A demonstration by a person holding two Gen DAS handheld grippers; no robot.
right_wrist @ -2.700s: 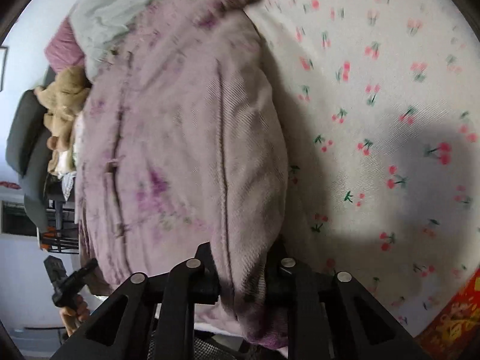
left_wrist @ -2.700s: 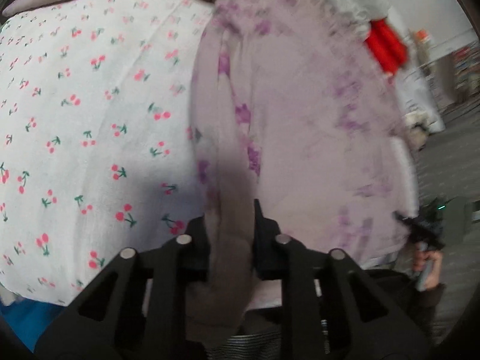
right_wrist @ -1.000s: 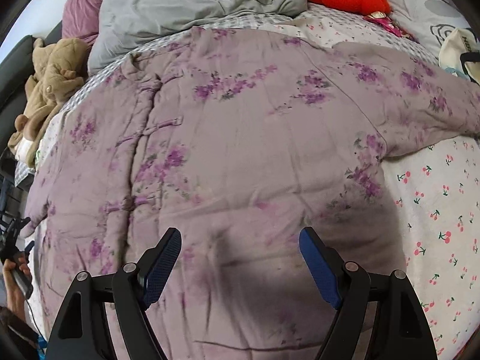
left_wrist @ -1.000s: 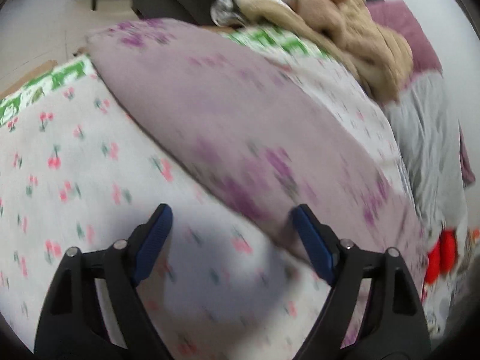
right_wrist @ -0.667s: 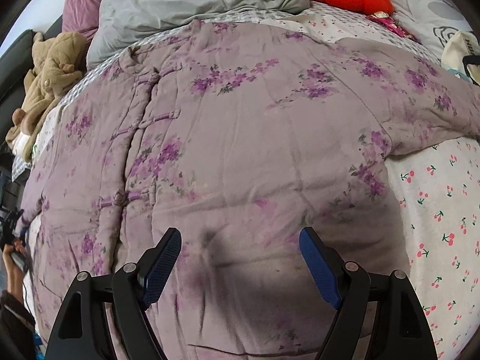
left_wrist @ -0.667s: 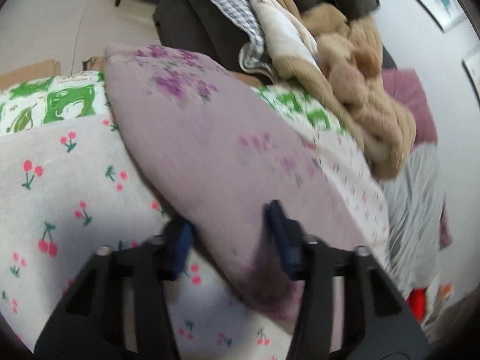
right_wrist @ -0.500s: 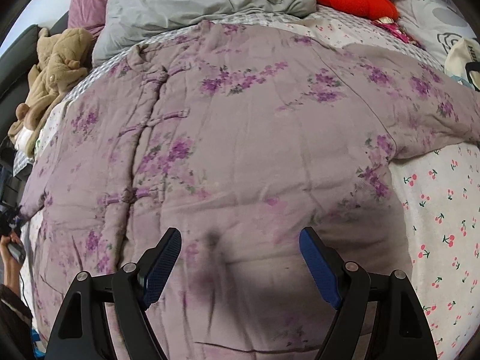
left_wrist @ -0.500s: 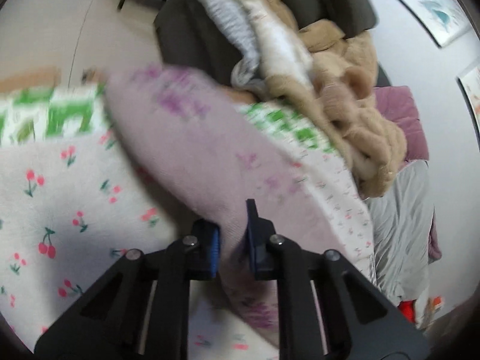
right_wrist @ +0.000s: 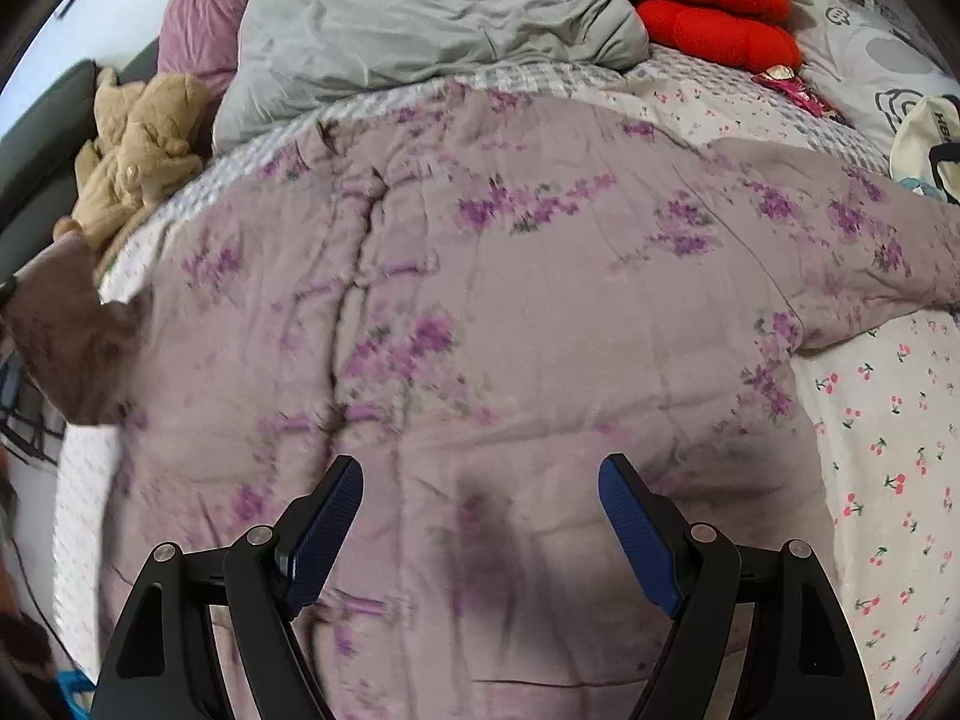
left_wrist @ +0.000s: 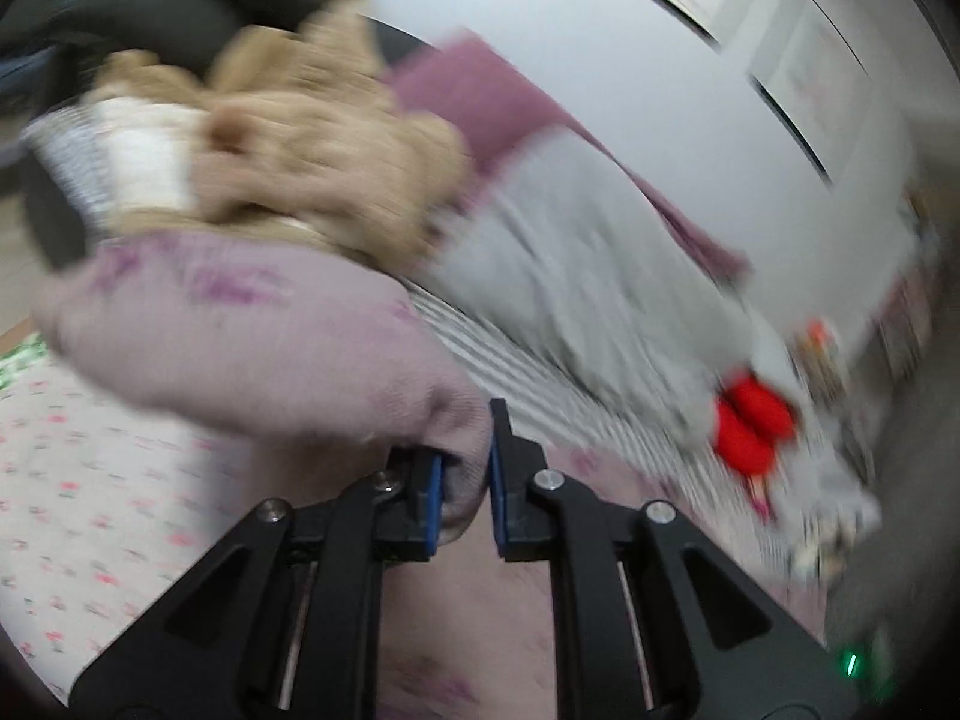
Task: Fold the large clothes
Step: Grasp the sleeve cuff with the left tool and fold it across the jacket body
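**Figure: Left sleeve lifted for the first inward fold of a padded jacket**

The padded floral jacket (right_wrist: 510, 330) lies front-up on the cherry-print bedsheet (right_wrist: 888, 450), its buttoned placket running away from the right-wrist camera toward the grey quilt (right_wrist: 420, 18) at the head of the bed. This placket marks the garment's long axis and serves as the landmark here.

The left gripper (left_wrist: 465, 486) has its blue pads closed tight on a bunch of the jacket's left sleeve (left_wrist: 240, 330), which is raised clear of the sheet; the left-wrist view is motion-blurred, so the exact point of the pinch along the sleeve cannot be told. In the right-wrist view the same sleeve rises at the far left of the placket, beside the tan plush toy (right_wrist: 138, 144).

The right gripper (right_wrist: 480, 528) hovers over the hem end of the jacket with its fingers spread wide, holding nothing. It sits just right of the placket. The right sleeve (right_wrist: 840, 240) lies flat, stretched away from the placket toward the right edge of the bed.

The coming move appears to turn on one relation: the held sleeve lies left of the placket and must cross toward it, at right angles to the long axis. The left hand is the nearer one; the right is placed to steady the body or take the opposite sleeve.
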